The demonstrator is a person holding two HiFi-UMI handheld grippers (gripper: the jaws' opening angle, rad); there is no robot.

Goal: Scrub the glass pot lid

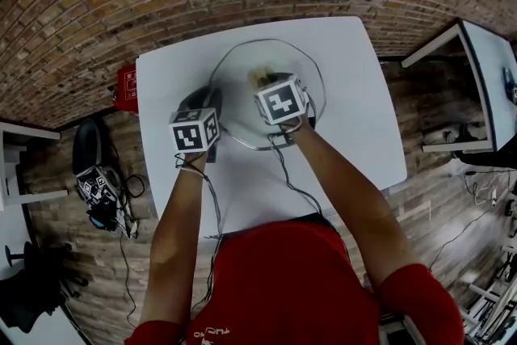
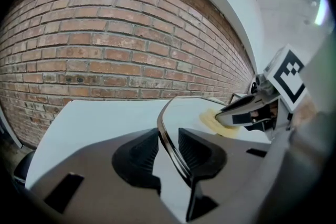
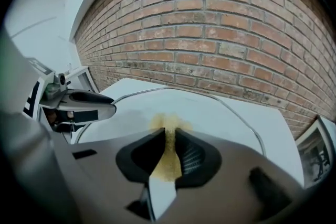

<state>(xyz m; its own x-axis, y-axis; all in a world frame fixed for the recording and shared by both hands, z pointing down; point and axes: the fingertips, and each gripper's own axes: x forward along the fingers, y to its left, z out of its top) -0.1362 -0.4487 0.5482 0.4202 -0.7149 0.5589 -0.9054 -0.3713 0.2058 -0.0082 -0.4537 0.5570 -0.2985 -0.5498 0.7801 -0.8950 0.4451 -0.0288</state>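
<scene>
The glass pot lid (image 1: 234, 85), round with a thin metal rim, lies on the white table (image 1: 355, 133). My left gripper (image 1: 199, 103) is shut on the lid's near-left rim; in the left gripper view the rim (image 2: 167, 134) runs between the two pads of this gripper (image 2: 169, 150). My right gripper (image 1: 265, 83) is shut on a yellow sponge (image 1: 259, 77) and holds it down on the glass near the lid's middle. In the right gripper view the sponge (image 3: 167, 126) sticks out between the jaws of that gripper (image 3: 168, 155) onto the lid (image 3: 226, 113). The left gripper (image 3: 107, 106) shows at the left.
A red box (image 1: 125, 86) stands at the table's left edge. A dark chair and a spare marker cube with cables (image 1: 97, 186) lie on the brick floor at the left. Another white table (image 1: 485, 69) stands to the right. A brick wall (image 2: 105, 50) is behind.
</scene>
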